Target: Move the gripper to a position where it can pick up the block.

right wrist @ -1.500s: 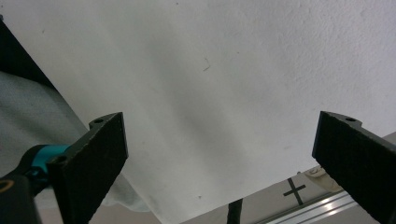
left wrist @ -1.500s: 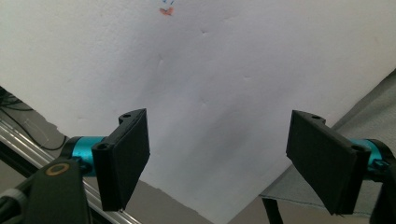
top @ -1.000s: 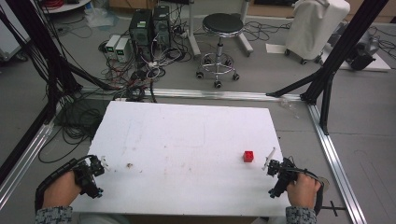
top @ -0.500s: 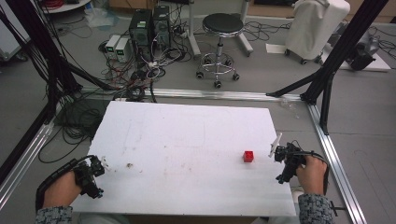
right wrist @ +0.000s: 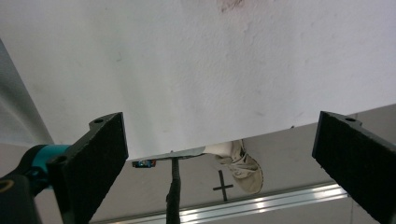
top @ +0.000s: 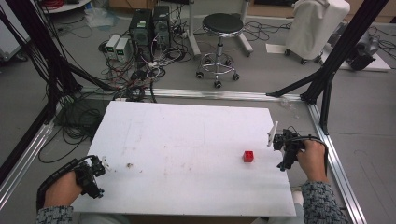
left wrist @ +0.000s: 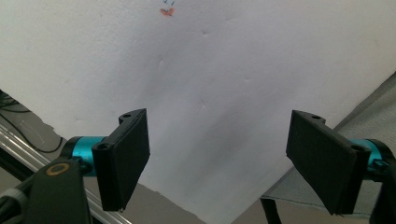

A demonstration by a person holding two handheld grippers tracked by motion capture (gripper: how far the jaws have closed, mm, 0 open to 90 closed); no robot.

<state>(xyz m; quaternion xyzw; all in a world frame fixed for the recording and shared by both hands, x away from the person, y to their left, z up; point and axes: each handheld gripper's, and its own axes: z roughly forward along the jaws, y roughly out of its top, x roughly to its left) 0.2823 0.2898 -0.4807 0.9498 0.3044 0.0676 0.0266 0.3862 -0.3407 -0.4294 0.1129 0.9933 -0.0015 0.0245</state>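
High view: I see L gripper (top: pixel 93 173) at table's (top: pixel 187 135) near-left corner, R gripper (top: pixel 286 150) at right edge. Red block (top: pixel 248 156) sits on tabletop just left of R gripper, not touching.
L gripper view: jaws wide apart, nothing btwn them; white table (left wrist: pixel 210 70) below, corner edge under them.
R gripper view: jaws wide apart, empty; I see table edge (right wrist: pixel 196 84), shoe (right wrist: pixel 240 165) on floor beyond.

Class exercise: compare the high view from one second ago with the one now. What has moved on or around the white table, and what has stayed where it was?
The right gripper has moved forward along the table's right edge, away from the person, past the red block; its jaws are open and empty. The red block, the left gripper and the white table stayed put.
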